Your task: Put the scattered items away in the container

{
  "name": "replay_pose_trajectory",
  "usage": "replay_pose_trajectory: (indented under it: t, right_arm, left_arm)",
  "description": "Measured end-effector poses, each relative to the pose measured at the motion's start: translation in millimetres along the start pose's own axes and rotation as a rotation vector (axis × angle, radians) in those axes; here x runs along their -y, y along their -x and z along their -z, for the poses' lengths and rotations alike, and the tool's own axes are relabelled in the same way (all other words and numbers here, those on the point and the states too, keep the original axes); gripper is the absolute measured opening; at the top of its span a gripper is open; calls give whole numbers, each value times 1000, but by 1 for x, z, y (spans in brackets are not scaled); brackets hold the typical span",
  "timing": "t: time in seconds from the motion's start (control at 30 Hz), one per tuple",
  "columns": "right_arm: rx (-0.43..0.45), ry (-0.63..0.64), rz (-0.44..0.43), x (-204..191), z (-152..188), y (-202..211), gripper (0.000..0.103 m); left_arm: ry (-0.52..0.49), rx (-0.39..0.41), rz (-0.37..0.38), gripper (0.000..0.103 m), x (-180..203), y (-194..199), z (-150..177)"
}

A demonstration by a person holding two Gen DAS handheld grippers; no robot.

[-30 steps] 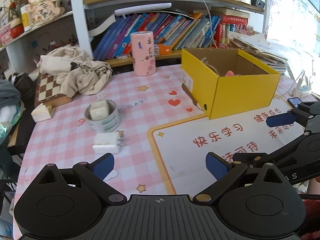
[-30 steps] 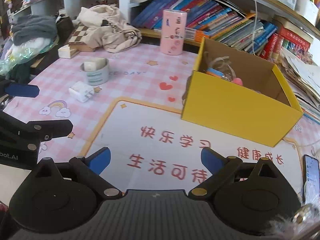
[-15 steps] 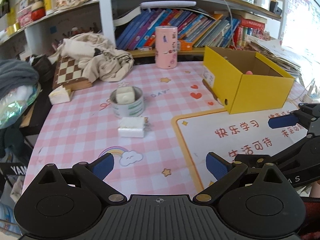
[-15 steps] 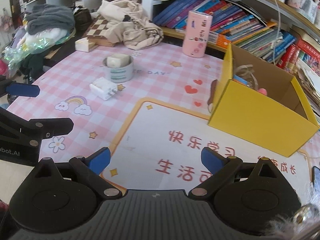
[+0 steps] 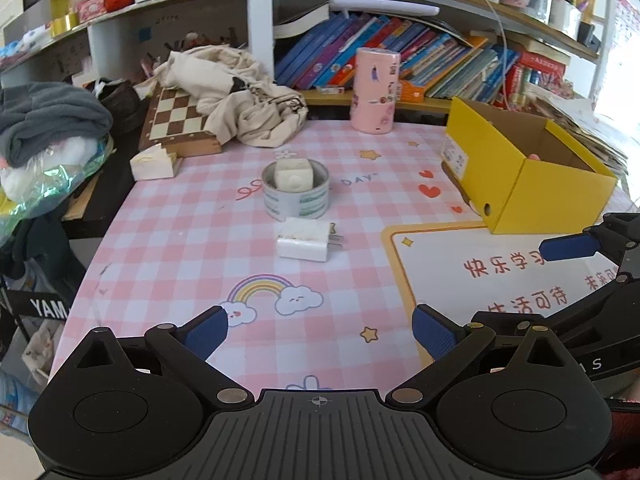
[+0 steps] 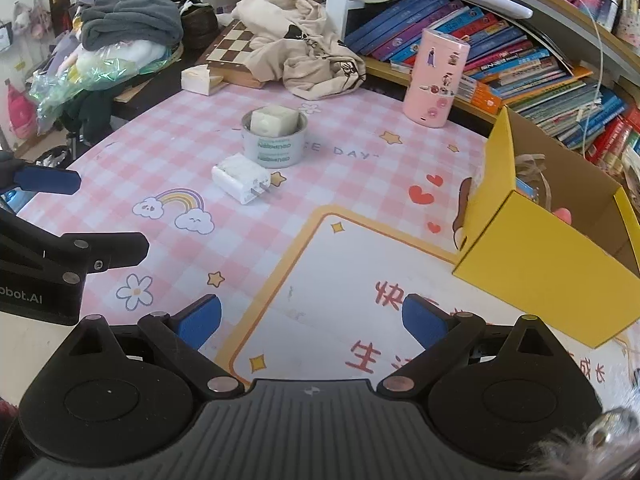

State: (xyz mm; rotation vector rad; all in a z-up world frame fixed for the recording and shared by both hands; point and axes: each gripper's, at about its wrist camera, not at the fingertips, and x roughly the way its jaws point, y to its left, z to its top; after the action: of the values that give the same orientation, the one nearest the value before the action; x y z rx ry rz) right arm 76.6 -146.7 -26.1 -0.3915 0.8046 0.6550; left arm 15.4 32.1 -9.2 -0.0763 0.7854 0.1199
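My left gripper (image 5: 320,330) is spread wide, blue fingers (image 5: 206,334) released, nothing between them, hovering over the pink checked bench (image 5: 180,264). My right gripper (image 6: 312,320) is the same: fingers (image 6: 424,322) wide apart, empty, above the white mat with red characters (image 6: 340,292). Each tool shows at the edge of the other's view, neither touching anything.

Since a second ago: both views have swung left and pulled back. From the left wrist, the rainbow-and-cloud print now sits just ahead of my fingers, and the scattered items have come toward mid-frame. The yellow box has slid to the right edge in both views.

Yellow box (image 5: 532,176): open top, on the bench at the far right corner of the mat, well right of my left fingers and ahead-right of my right ones. Some pieces already lie inside; I cannot tell what they are.

Tape roll (image 5: 296,196): flat on the bench straight ahead of the left fingers, well apart from them, with a white cube (image 5: 293,174) sitting in its core.

White charger (image 5: 306,245): on its side just in front of the tape roll, prongs pointing right in the left view, nearest loose item to the left fingers, still apart.

Pink canister (image 5: 376,90) upright at the bench's back edge, near the books.
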Motion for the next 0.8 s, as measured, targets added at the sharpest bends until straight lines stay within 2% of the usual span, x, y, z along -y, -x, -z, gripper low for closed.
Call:
replay_pose_trajectory:
  t: [0.2,0.33,0.5,0.8]
  right_arm:
    - [-5,-7,-8,8,-11,-15,98]
    - [-1,-3,-15,13,-23,-25,98]
    - [-10,-15,-22,21,-35,-40,98]
    - [16,-34,-31,29,-65,-65,97]
  left_arm:
    - [2,-12,-6,100,-4,-12,-7]
    - [15,7,-16,100,-7,-19,-12]
    - [-17,14,-1,100,-4,-29,-16]
    - [-38,104,38,100,-5,-46,-17]
